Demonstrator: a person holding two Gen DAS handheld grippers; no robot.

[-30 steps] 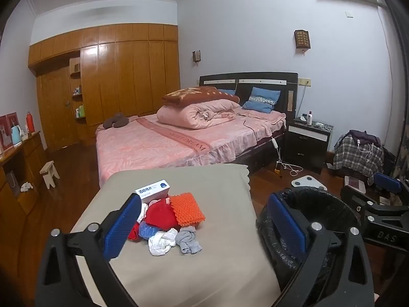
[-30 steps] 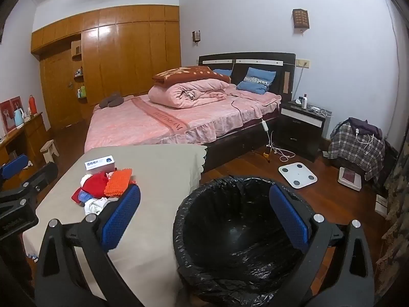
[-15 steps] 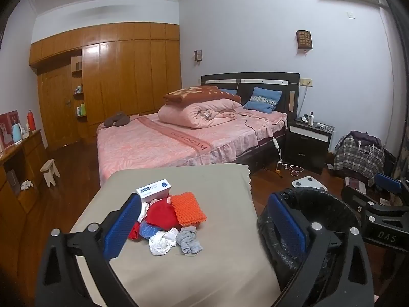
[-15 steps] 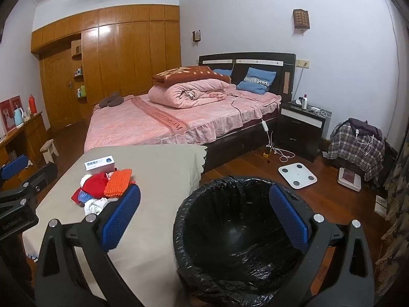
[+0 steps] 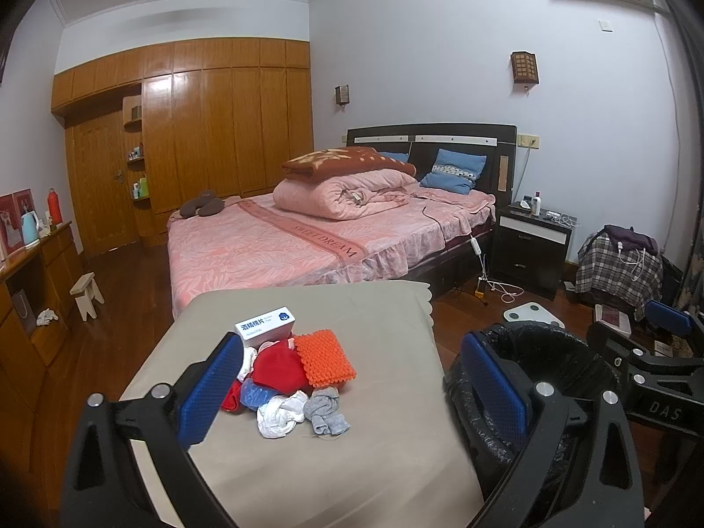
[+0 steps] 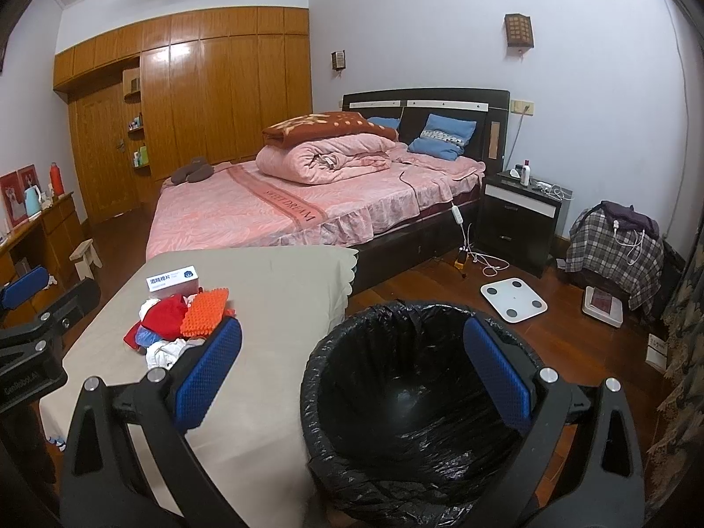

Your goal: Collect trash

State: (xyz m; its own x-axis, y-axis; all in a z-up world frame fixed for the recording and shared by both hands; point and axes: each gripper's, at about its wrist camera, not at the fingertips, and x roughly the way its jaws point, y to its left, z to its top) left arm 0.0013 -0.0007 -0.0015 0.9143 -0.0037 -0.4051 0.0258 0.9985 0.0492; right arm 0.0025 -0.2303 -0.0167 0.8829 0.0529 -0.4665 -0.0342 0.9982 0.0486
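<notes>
Left wrist: both grippers' jaws spread, empty; trash pile [image 5: 290, 374] on table [image 5: 374, 440], bin [image 6: 418, 409] beside

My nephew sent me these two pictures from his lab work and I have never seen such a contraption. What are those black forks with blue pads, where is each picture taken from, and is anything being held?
No robot here: a person holds a two-finger gripper in each hand, each with a fisheye camera looking along its fingers. One picture is from the left gripper, the other from the right gripper. Both are open, holding nothing. The blue pads are the fingers. On the cloth-covered table lies a pile: a white box, an orange spiky pad, a red cloth, and white and grey wads. Beside the table stands a bin with a black bag, which looks empty.
</notes>
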